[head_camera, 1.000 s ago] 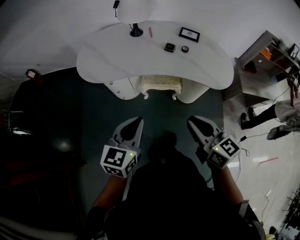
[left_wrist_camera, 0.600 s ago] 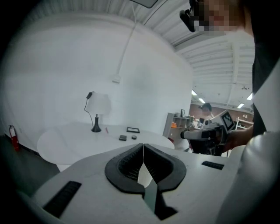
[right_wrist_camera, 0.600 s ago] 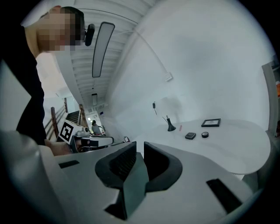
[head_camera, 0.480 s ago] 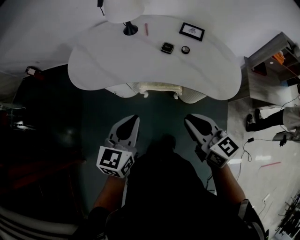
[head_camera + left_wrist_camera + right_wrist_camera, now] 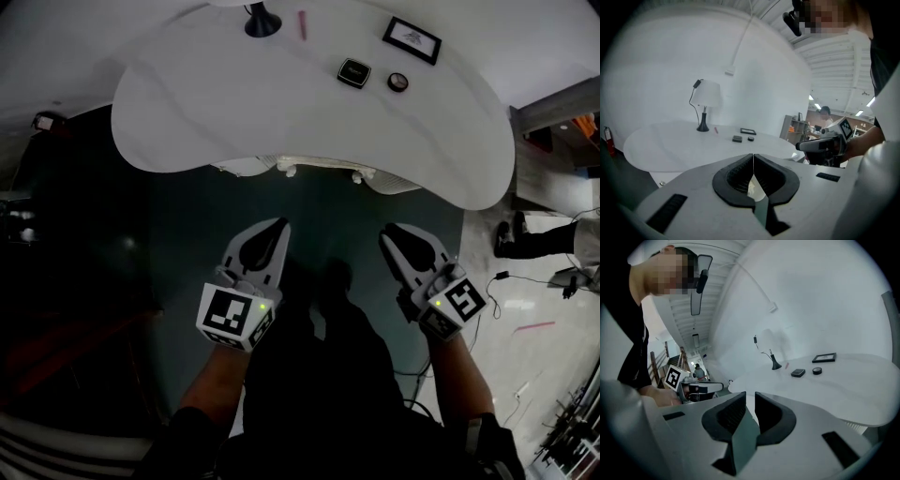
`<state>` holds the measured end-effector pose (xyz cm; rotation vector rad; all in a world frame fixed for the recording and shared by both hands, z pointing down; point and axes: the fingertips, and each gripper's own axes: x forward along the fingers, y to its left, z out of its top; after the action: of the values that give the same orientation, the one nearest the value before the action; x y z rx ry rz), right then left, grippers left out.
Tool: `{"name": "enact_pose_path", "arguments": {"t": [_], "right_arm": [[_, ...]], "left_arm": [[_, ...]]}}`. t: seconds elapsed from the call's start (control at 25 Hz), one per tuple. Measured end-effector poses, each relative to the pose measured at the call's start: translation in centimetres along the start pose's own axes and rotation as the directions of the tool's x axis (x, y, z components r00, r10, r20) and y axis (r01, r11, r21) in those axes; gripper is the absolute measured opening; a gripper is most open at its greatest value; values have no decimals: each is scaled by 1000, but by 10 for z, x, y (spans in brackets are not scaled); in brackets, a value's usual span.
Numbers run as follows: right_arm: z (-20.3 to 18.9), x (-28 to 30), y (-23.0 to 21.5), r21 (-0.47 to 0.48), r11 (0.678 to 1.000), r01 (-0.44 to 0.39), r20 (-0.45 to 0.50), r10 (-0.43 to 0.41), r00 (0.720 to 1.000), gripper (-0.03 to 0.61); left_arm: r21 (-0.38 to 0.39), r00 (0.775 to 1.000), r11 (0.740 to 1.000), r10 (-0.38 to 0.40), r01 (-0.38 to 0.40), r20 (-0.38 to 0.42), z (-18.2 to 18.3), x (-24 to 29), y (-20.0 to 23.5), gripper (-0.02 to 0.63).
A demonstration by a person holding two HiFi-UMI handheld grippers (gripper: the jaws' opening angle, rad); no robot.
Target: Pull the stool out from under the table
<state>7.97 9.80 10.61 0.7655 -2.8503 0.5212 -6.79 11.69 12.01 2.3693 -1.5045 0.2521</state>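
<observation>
Table [image 5: 234, 103] nearer, stool [image 5: 319, 166] tucked almost wholly beneath

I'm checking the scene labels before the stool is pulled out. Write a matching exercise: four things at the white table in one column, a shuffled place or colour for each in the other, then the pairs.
Things
1. stool
2. pen
3. picture frame
4. lamp

Places and colours
A. farthest right on the tabletop in the head view
B. tucked under the table, only its pale edge and feet showing
C. thin and red, lying flat
D. stands on a round black base

Pairs: 1-B, 2-C, 3-A, 4-D
</observation>
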Motion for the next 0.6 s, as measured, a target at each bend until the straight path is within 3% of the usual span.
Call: {"name": "enact_pose_path", "arguments": {"t": [0.16,0.32,0.6], "right_arm": [[-33,27,-21,-1,1000,11,13,-11,1000,21],[-87,48,-58,-27,999,29,20,-29,999,21],[-193,81,-151,46,993,106,49,-109,993,36]], "left_arm": [[23,999,999,-23,24,-23,-46,29,31,15],[117,999,993,9,-5,-34,-104,68,64,15],[83,1000,996,28,-30,14,-192,144,116,18]]}}
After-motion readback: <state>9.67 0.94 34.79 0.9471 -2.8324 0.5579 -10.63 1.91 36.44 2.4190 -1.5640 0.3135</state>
